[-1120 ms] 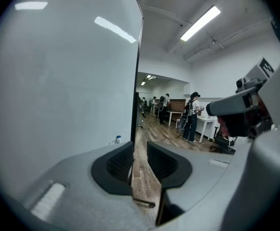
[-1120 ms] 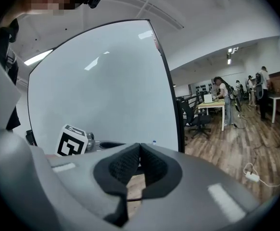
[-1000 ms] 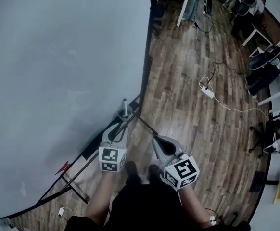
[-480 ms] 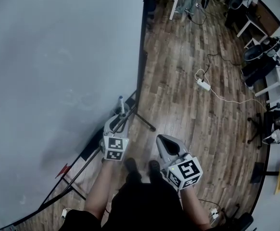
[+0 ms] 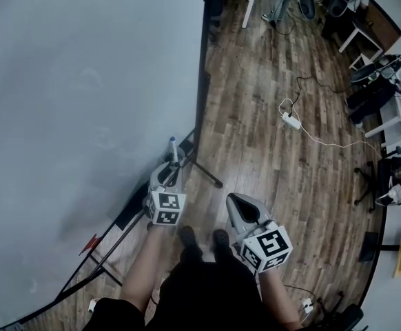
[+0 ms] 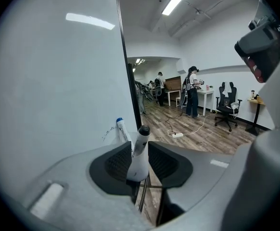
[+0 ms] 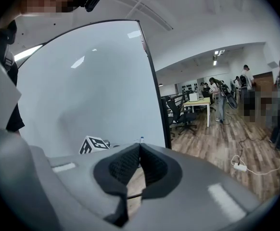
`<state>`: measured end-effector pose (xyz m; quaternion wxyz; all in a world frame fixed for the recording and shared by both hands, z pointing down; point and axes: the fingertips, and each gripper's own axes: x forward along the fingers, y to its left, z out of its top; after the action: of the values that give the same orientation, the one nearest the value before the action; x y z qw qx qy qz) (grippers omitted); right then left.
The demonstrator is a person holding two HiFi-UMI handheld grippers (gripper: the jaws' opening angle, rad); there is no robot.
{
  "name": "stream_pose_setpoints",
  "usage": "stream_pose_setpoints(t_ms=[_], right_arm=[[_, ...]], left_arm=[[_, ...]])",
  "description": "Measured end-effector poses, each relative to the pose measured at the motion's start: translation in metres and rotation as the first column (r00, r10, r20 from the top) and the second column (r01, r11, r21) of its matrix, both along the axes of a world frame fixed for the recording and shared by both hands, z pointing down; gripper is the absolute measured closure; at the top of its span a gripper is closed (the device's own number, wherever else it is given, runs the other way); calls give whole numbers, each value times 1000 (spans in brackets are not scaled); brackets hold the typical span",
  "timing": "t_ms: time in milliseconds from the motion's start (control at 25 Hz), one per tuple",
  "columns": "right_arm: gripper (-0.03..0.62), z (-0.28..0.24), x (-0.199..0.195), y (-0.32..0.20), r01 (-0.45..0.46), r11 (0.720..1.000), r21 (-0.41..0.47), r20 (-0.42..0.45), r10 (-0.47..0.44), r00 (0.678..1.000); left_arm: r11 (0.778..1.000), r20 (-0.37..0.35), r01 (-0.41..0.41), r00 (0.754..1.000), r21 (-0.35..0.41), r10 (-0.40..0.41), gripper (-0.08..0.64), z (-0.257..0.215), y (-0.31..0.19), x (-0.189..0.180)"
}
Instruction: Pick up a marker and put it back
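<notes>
Nearest the person, the right gripper (image 7: 140, 149) hangs idle before the body, its fingers (image 7: 123, 166) pressed together on nothing; this job seems to need one hand only. Just ahead, the left gripper (image 6: 140, 147) dips toward the foot of the whiteboard (image 6: 58, 81), where the black-capped marker (image 6: 139, 159) stands upright between its fingers (image 6: 115, 163). They have just been closing, yet look parted, not pinching it. A blue-capped marker (image 6: 121, 129) stands just beyond.
</notes>
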<state>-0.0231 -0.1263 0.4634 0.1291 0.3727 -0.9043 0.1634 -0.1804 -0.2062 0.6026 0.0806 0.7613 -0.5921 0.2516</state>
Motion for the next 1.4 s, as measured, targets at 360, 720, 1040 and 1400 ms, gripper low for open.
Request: stream_pose_setpoints(t_ms=[360, 720, 1040, 1400], right_arm=[[589, -1, 8, 1, -8, 1000, 4, 3, 8, 1000], [589, -5, 14, 4, -1, 1000, 8, 12, 1, 1000], [589, -13, 15, 6, 30, 999, 20, 44, -31, 999], [589, -24, 27, 17, 73, 996, 44, 73, -77, 994]], left_arm=[[999, 8, 16, 1000, 28, -16, 481, -6, -3, 2], [998, 12, 29, 999, 47, -30, 482, -16, -1, 2], [994, 13, 50, 999, 92, -52, 482, -41, 7, 2], [979, -11, 84, 996, 185, -84, 482, -81, 23, 9]])
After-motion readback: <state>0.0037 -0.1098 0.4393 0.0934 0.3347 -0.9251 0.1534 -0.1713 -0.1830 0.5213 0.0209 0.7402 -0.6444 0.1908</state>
